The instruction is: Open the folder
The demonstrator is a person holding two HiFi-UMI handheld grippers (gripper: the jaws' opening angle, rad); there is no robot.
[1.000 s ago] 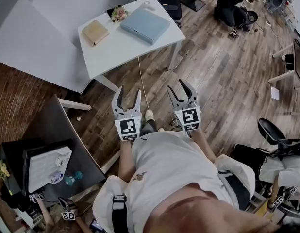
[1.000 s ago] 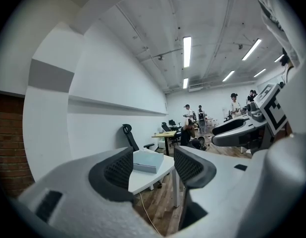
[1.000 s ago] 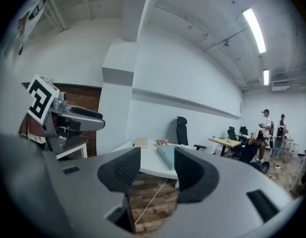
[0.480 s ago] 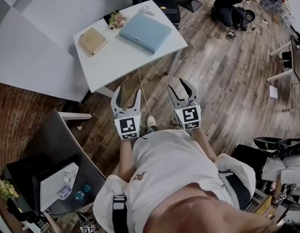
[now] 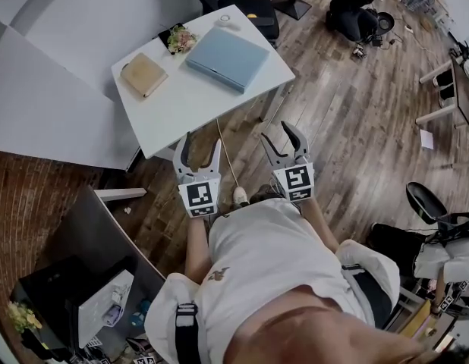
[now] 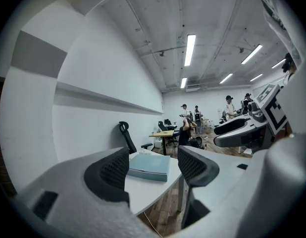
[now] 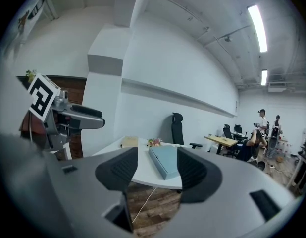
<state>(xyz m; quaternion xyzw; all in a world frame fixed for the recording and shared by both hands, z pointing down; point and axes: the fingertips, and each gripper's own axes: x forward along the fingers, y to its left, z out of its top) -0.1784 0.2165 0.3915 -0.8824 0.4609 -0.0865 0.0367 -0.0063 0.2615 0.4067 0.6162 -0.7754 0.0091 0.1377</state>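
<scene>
**Lot: closed folder on white tabletop, both grippers short of it**

1. Wooden floor. Open boards lay to the right of the table, and a strip of floor separated both grippers from the tabletop.
2. Tabletop. White and set at a slant. Its near edge lay between the fingers and the folder. Bare surface showed on the folder's near and left sides.
3. Office chair. Stood at the far side, just beyond the tabletop.
4. Folder. Pale blue, closed and flat on the right half of the tabletop. Its long axis ran from far left to near right. The right end sat near the tabletop's right edge. It lay straight ahead of both grippers and well apart from them; neither seemed clearly nearer.
5. Left gripper. Fingers spread wide, having just been opening, with nothing held.
6. Right gripper. Fingers apart, also just opening, and empty.
7. Tan book. Lay left of the folder, well apart.
8. Flowers. Stood just beside the folder's far-left corner.
9. Cable. Hung from the near edge to the floor, between the grippers.
</scene>
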